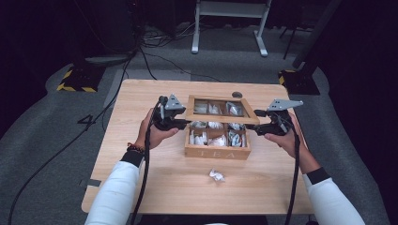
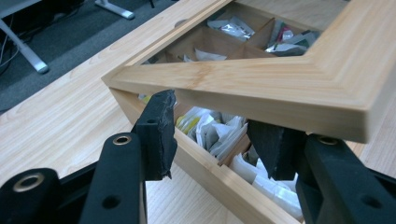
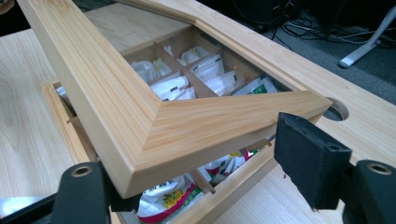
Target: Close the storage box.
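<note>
- Fingers (image 2: 159,135) of the left gripper (image 1: 174,123) clamp the left side wall of the compartmented wooden tea box (image 1: 217,151).
- Its glass-paned wooden lid (image 1: 220,108) hangs half raised over the box, mid-counter (image 1: 141,187).
- Right gripper (image 1: 261,126) fingers (image 3: 310,158) stand apart around the lid's corner.

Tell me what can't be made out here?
- Print on the small packet: too small, high view.
- Left pad of the right gripper: hidden under the lid, right gripper view.
- Tea box rear compartments: covered by the lid's frame, high view.
</note>
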Available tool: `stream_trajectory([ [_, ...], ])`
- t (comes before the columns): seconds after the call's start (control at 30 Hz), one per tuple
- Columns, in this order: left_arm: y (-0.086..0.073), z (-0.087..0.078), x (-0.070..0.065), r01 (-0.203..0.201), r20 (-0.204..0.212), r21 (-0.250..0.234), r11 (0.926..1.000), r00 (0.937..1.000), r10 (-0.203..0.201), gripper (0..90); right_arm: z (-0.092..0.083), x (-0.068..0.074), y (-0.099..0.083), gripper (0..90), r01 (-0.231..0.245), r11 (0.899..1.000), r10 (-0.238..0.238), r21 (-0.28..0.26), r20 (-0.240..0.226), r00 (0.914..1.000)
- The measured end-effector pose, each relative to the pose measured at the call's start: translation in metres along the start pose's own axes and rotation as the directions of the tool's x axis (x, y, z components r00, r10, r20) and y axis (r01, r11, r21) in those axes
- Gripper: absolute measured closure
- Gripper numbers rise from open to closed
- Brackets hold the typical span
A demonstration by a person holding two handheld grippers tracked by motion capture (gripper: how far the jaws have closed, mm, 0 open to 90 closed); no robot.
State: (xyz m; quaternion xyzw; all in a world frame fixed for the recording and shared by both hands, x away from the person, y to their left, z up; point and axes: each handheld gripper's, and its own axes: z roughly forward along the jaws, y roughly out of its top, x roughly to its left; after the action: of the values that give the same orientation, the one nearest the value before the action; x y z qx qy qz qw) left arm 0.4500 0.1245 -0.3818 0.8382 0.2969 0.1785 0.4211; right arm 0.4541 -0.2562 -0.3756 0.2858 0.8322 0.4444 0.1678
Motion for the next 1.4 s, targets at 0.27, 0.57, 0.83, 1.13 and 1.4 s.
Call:
stream_trajectory([
  [0.27,-0.009,0.000,0.000,0.002,-0.005,0.011,0.9999,1.0000,-0.002,52.1,-0.001,0.005,-0.007,29.4,0.010,1.000,-0.010,0.014,0.004,0.9999],
  [0.57,-0.022,0.004,-0.007,-0.032,-0.013,0.032,0.9990,0.9994,0.032,52.8,0.000,0.017,-0.022,28.9,0.012,0.999,-0.013,0.031,0.007,0.9999],
  [0.83,-0.032,0.002,-0.012,-0.050,0.034,0.031,0.9983,0.9982,0.049,50.5,-0.001,0.021,-0.030,27.5,0.005,0.999,-0.004,0.042,-0.019,0.9998],
  [1.13,-0.041,0.001,-0.018,-0.068,0.084,0.043,0.9968,0.9944,0.064,41.1,0.000,0.022,-0.039,26.3,-0.016,0.999,0.019,0.045,-0.058,0.9981],
  [1.4,-0.041,0.004,-0.028,-0.076,0.099,0.057,0.9955,0.9926,0.070,32.1,0.004,0.024,-0.045,25.6,-0.005,0.997,0.010,0.077,-0.068,0.9977],
])
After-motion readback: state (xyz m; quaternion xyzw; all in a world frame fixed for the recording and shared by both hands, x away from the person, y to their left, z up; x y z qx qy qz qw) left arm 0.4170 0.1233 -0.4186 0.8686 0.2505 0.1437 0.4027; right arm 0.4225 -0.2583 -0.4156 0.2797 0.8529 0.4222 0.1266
